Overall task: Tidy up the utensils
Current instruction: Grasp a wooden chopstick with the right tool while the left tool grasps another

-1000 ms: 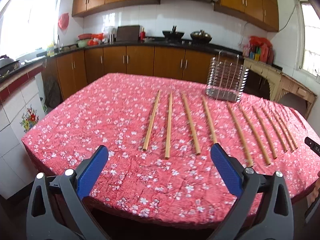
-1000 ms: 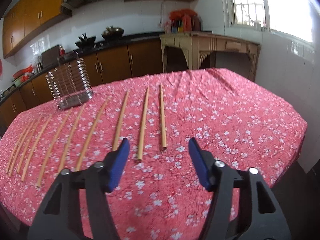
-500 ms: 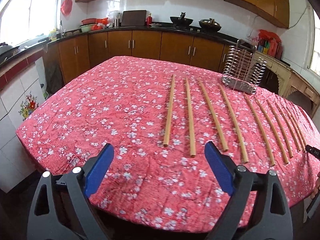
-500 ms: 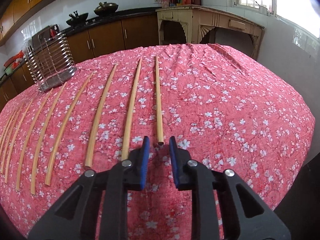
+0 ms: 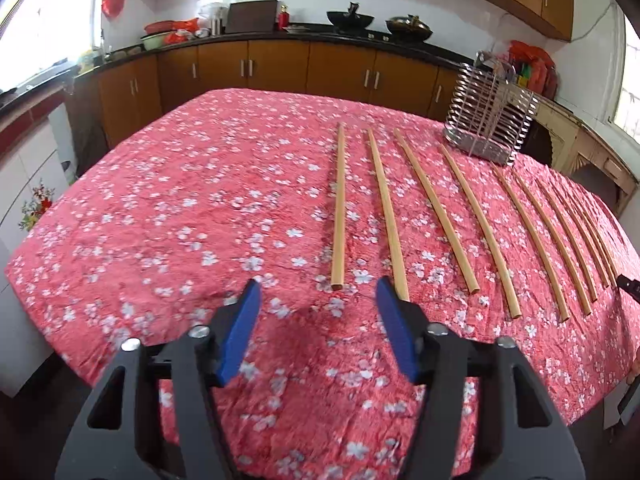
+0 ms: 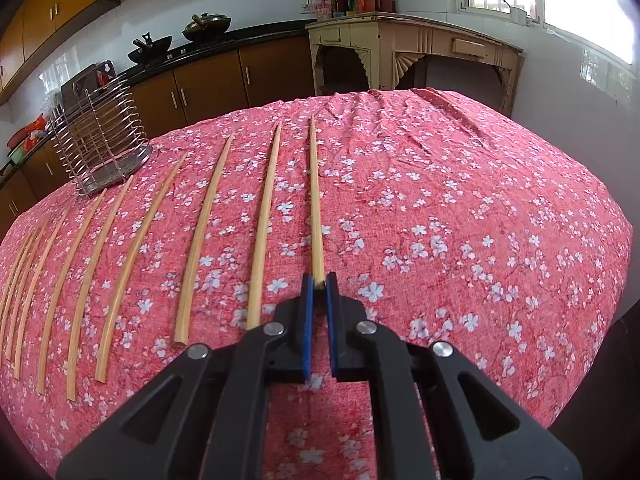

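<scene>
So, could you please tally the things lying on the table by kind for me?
Chopsticks: 10 (the farthest ones crowd together, so this count is approximate)
Rack: 1
Total: 11
</scene>
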`<state>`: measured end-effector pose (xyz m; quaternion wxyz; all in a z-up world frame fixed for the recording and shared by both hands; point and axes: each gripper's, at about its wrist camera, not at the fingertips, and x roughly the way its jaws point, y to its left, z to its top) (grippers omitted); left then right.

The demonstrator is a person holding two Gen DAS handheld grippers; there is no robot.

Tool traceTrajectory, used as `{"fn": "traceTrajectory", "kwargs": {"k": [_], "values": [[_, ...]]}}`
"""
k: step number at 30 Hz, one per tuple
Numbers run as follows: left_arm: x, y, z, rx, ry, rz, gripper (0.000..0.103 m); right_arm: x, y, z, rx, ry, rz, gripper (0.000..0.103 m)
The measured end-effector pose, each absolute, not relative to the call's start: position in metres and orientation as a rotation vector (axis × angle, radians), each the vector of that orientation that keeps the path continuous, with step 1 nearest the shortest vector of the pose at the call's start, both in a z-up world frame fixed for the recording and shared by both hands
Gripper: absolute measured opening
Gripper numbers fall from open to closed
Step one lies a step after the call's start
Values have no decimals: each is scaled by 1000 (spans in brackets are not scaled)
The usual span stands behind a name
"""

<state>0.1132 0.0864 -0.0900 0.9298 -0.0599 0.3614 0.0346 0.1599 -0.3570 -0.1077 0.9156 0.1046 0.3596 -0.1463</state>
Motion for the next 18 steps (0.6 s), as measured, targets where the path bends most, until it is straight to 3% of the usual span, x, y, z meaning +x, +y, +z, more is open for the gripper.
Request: {"fn": "traceTrajectory", "kwargs": {"k": [10, 15, 18], "values": [[130, 79, -89, -93, 743, 48, 28, 160, -356, -108, 223, 735, -306, 9], [131, 72, -89, -76, 743, 40, 21, 160, -357, -108, 223, 734, -306, 9], [133, 70, -90, -84, 744, 41, 12, 161, -356, -108, 218, 733, -306, 8]]}}
